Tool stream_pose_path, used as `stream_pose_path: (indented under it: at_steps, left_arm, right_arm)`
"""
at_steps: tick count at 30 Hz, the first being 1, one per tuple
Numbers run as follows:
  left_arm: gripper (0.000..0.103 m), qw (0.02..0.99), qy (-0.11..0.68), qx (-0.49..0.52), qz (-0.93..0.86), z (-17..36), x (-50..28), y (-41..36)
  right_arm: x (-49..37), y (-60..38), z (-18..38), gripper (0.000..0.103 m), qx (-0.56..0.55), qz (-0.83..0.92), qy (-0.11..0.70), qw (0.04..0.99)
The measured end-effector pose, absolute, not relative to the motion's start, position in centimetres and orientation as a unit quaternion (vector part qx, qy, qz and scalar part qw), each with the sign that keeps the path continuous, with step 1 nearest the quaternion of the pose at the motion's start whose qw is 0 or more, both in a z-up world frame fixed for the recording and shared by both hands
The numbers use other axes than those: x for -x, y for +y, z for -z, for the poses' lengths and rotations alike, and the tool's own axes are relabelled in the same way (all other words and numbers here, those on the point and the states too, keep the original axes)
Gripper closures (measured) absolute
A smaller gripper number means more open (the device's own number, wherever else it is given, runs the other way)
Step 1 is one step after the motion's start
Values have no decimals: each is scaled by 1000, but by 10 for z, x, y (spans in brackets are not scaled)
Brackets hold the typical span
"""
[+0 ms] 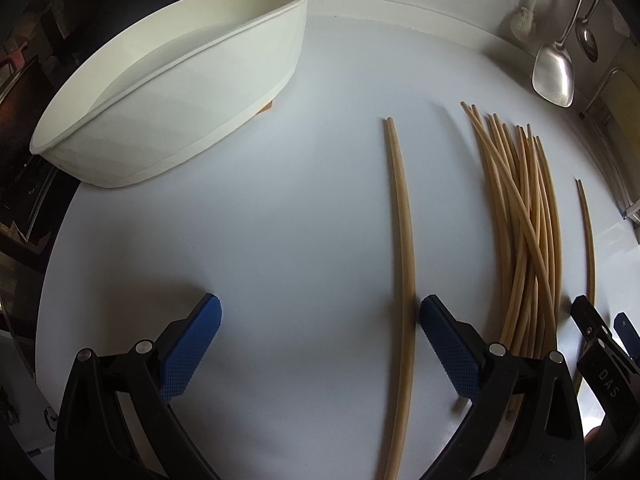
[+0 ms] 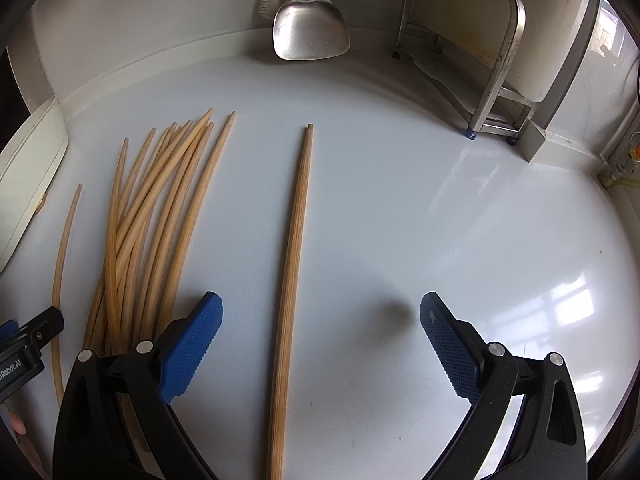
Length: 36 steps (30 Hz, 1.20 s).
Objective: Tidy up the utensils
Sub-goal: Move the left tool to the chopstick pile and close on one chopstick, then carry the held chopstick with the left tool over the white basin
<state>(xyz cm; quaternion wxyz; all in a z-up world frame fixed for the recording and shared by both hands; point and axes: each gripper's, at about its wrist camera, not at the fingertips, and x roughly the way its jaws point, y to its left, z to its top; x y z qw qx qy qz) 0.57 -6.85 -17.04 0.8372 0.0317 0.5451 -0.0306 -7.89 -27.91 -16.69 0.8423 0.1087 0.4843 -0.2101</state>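
White counter point(image 2: 400, 220) bears long, pale bamboo chopsticks point(image 2: 160, 216).

Matt pale-wood chopsticks point(image 2: 160, 216) on a glossy white counter point(image 2: 440, 240); shiny metal spatula point(image 2: 310, 32), matt cream tray point(image 1: 168, 92)

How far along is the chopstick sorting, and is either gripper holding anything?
Early. The white tray looks empty. Both the left gripper and right gripper are open, holding nothing; a single chopstick lies between the right one's fingers. The chopstick pile and another loose chopstick remain on the counter.
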Motion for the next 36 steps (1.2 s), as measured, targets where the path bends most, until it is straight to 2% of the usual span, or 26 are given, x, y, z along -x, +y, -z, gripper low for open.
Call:
stream_pose_path:
  at_steps: [5, 9, 11, 12, 14, 16, 18, 20, 21, 22, 30, 36]
  left_arm:
    - [5, 838, 544, -38, 25, 170, -11, -67]
    - [12, 841, 539, -33, 37, 169, -9, -68]
    - [21, 843, 536, -31, 46, 166, 1, -62]
    - [24, 844, 534, -33, 49, 165, 2, -63]
    - [34, 844, 532, -35, 53, 162, 6, -62]
    - [42, 844, 532, -37, 57, 160, 8, -64]
    - [55, 846, 529, -40, 61, 158, 14, -64]
    - [78, 846, 527, -47, 68, 158, 9, -77]
    - [85, 845, 527, -50, 70, 158, 11, -79]
    - [96, 845, 528, -53, 71, 157, 9, -76]
    - [96, 841, 534, -42, 76, 154, 7, -69]
    - [96, 843, 530, -35, 92, 130, 8, -69]
  right_arm:
    - [83, -288, 168, 9, -132, 216, 477, 842]
    - [84, -285, 168, 12, -130, 214, 474, 844]
    - [85, -280, 165, 26, -123, 210, 469, 849]
    - [85, -279, 164, 30, -121, 208, 468, 850]
    - [85, -275, 161, 54, -115, 207, 465, 853]
    - [85, -271, 159, 67, -109, 202, 465, 855]
    - [84, -266, 158, 76, -99, 194, 467, 857]
    - [82, -260, 158, 89, -90, 186, 470, 858]
    - [80, -258, 157, 96, -85, 184, 472, 858]
    - [79, -255, 157, 96, -78, 183, 474, 858]
    - [78, -260, 156, 96, -109, 156, 475, 859]
    - [85, -262, 135, 96, -120, 146, 464, 865]
